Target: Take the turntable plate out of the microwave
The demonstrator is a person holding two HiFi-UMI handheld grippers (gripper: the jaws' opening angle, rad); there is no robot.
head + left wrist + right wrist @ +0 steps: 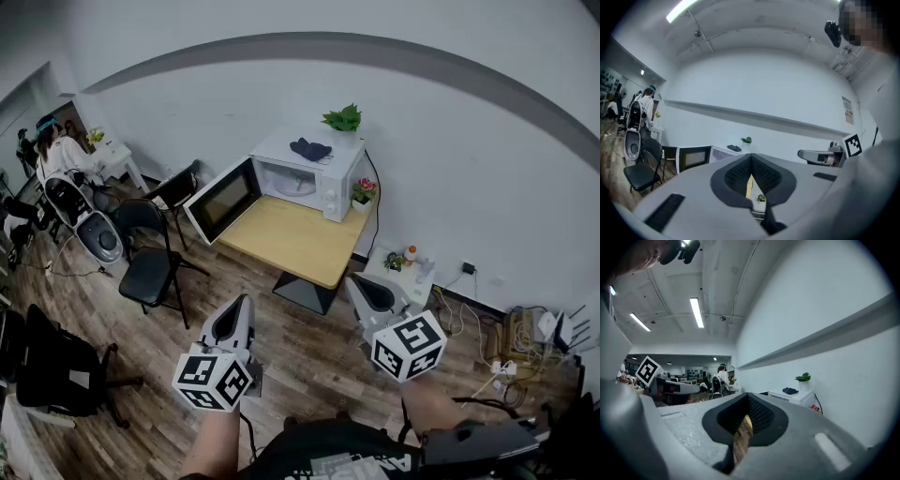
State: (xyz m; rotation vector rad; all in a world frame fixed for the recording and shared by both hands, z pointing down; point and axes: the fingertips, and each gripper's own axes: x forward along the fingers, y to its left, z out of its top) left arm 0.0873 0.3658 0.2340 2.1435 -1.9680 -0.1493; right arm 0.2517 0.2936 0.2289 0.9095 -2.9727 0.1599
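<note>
A white microwave (317,178) stands at the back of a wooden table (295,242) with its door (222,199) swung open to the left. Inside it lies the pale turntable plate (296,185). My left gripper (235,321) and my right gripper (369,292) hang well short of the table, over the wooden floor, both shut with nothing between the jaws. The left gripper view looks past the shut left gripper (751,182) at the open microwave (701,157) far off. In the right gripper view, beyond the right gripper (742,426), the microwave (791,396) is small at the right.
A dark cloth (310,148) and a green plant (343,118) sit on the microwave, a flower pot (362,192) beside it. Black chairs (150,255) stand left of the table. A low white stand (405,270) and tangled cables (525,337) are at the right.
</note>
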